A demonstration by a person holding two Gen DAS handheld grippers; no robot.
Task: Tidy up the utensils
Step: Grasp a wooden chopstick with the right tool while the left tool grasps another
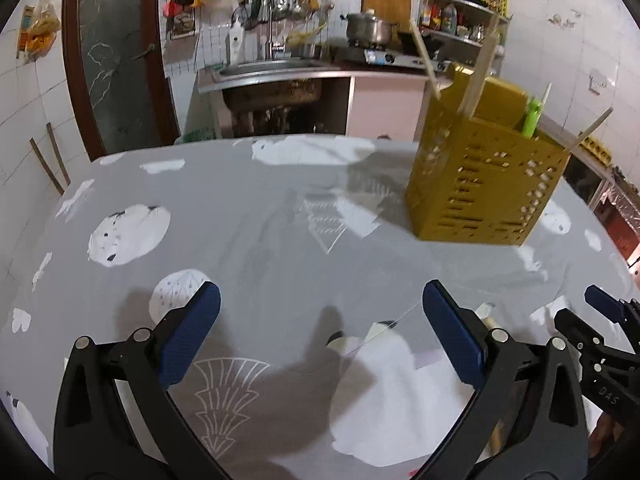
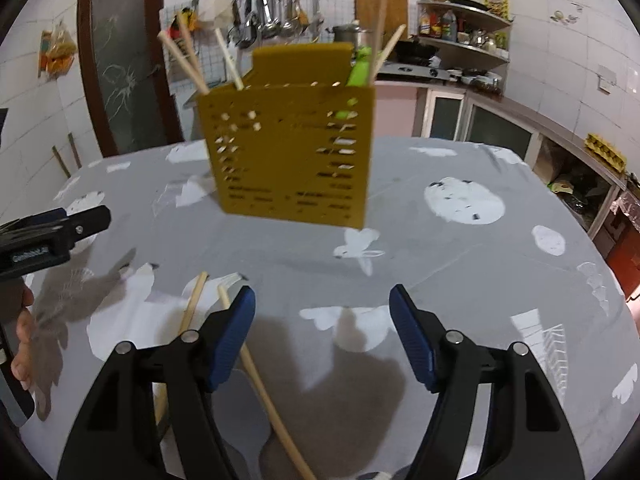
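Note:
A mustard-yellow perforated utensil holder (image 2: 292, 152) stands on the grey patterned tablecloth (image 2: 460, 280), with several wooden chopsticks and a green utensil (image 2: 360, 68) in it. In the left wrist view the holder (image 1: 480, 188) sits at the far right. Two loose wooden chopsticks (image 2: 192, 308) lie on the cloth near me. One of them (image 2: 260, 372) runs under the left finger of my right gripper (image 2: 322, 320), which is open and holds nothing. My left gripper (image 1: 320, 316) is wide open over bare cloth. Each gripper shows at the edge of the other's view.
Behind the table are a steel sink (image 1: 272, 68), a gas stove with a pot (image 1: 368, 28) and a shelf of bottles (image 2: 460, 28). A dark glass door (image 1: 116, 60) is at the back left. A hand (image 2: 24, 340) shows at the left edge.

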